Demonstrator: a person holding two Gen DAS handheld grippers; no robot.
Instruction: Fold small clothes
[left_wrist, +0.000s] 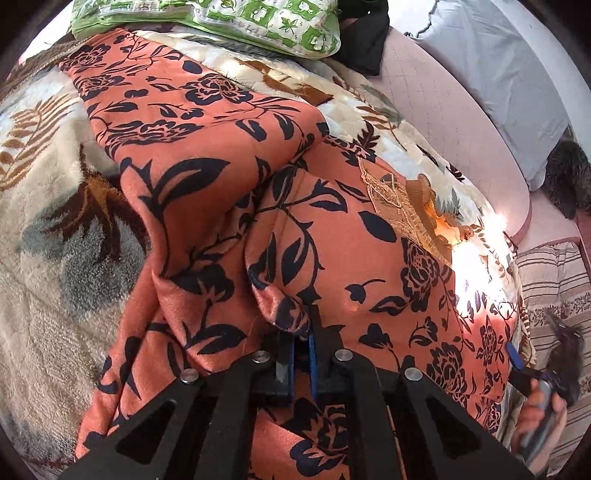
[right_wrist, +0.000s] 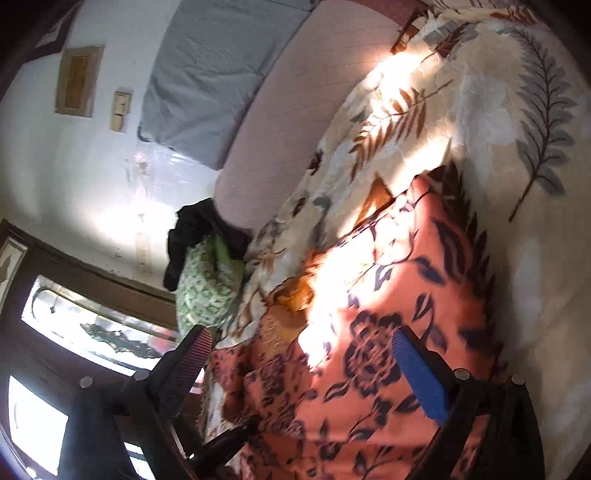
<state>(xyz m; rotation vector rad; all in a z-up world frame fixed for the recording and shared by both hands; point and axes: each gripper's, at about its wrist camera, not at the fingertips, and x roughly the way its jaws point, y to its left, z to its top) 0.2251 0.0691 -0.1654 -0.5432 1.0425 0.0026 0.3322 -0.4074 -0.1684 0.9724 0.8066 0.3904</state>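
An orange garment with a dark floral print (left_wrist: 207, 155) lies spread on a cream leaf-patterned blanket (left_wrist: 44, 221). My left gripper (left_wrist: 299, 332) is shut on a pinched fold of this garment, lifted a little above the rest of the cloth. A gold embroidered neckline (left_wrist: 391, 199) shows to its right. In the right wrist view the garment (right_wrist: 369, 314) lies below my right gripper (right_wrist: 299, 354), which is open and empty, with its blue pad (right_wrist: 417, 373) over the cloth. The right gripper also shows at the far right of the left wrist view (left_wrist: 517, 362).
A green patterned pillow (left_wrist: 258, 22) and a dark cloth (left_wrist: 365, 40) lie at the head of the bed. A pink mattress (left_wrist: 454, 110) and grey pillow (left_wrist: 509, 74) lie to the right. A striped cloth (left_wrist: 554, 288) lies at the right edge. A window (right_wrist: 92, 325) is beside the bed.
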